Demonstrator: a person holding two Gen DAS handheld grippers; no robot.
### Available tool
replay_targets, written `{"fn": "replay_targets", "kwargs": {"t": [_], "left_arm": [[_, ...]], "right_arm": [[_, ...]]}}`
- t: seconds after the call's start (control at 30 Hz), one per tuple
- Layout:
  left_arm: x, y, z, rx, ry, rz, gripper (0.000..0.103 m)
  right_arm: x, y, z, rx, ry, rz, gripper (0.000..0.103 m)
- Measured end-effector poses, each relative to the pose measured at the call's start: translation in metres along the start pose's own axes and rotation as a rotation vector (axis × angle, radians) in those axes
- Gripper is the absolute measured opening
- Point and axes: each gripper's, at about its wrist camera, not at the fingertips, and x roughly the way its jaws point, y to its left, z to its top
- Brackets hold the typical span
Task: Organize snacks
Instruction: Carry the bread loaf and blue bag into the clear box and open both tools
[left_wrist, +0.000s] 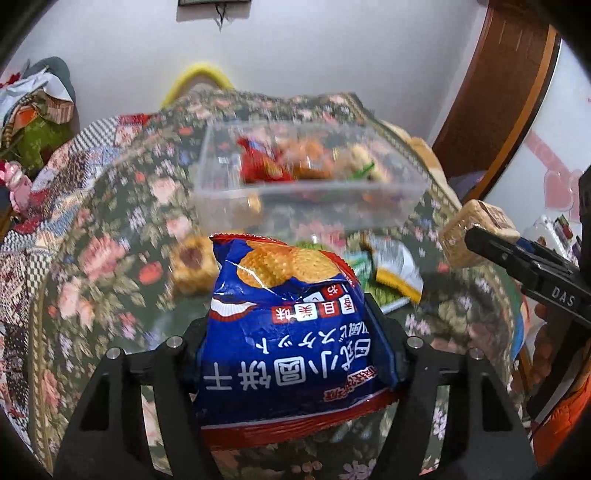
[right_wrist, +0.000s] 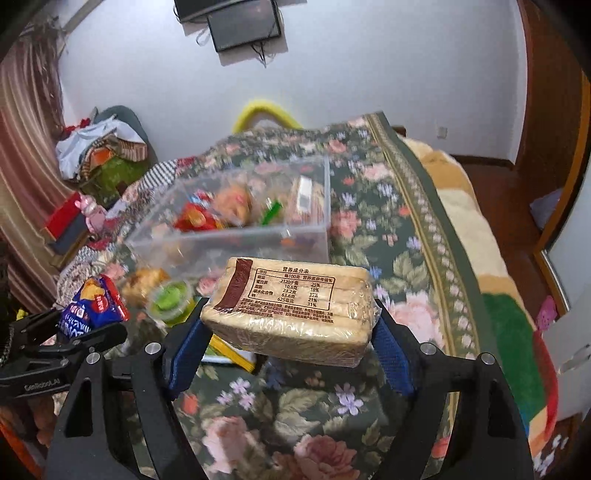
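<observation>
- my left gripper (left_wrist: 295, 328) has its jaws pinching a blue biscuit bag (left_wrist: 291, 317), which hides the bed just ahead.
- my right gripper (right_wrist: 290, 328) has its jaws clamped on a wrapped cracker block (right_wrist: 291, 310).
- beyond both jaws sits a clear bin (left_wrist: 310, 177), blurred; red, orange and green packets inside, hard to identify.
- loose snacks lie between jaws and bin on the floral blanket (right_wrist: 388, 206).

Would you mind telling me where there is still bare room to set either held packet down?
Inside the clear plastic bin, the near strip behind its front wall looks bare; snacks crowd its far half. On the floral cloth, the stretch right of the bin is open. The patch before the bin is crowded: a green jelly cup, a pastry and wrappers.
</observation>
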Motion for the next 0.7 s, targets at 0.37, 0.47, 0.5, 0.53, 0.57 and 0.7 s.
{"fn": "replay_targets", "kwargs": {"t": [0.37, 0.47, 0.5, 0.53, 0.57, 0.7], "left_arm": [[-0.016, 0.013, 0.053, -0.013, -0.13, 0.014, 0.068], [-0.009, 0.018, 0.064, -0.017, -0.142, 0.014, 0.068], [-0.005, 0.02, 0.069, -0.021, -0.141, 0.013, 0.068], [-0.003, 0.022, 0.072, -0.023, -0.141, 0.013, 0.068], [0.001, 0.023, 0.076, -0.024, -0.14, 0.012, 0.068], [0.019, 0.03, 0.089, -0.023, -0.13, 0.018, 0.068]], "right_arm": [[0.002, 0.019, 0.034, -0.033, -0.083, 0.032, 0.079], [0.009, 0.023, 0.041, -0.04, -0.087, 0.04, 0.079], [0.014, 0.026, 0.045, -0.045, -0.086, 0.042, 0.079], [0.016, 0.027, 0.046, -0.049, -0.086, 0.042, 0.079], [0.019, 0.028, 0.048, -0.054, -0.084, 0.042, 0.079], [0.037, 0.032, 0.058, -0.059, -0.076, 0.052, 0.079]]}}
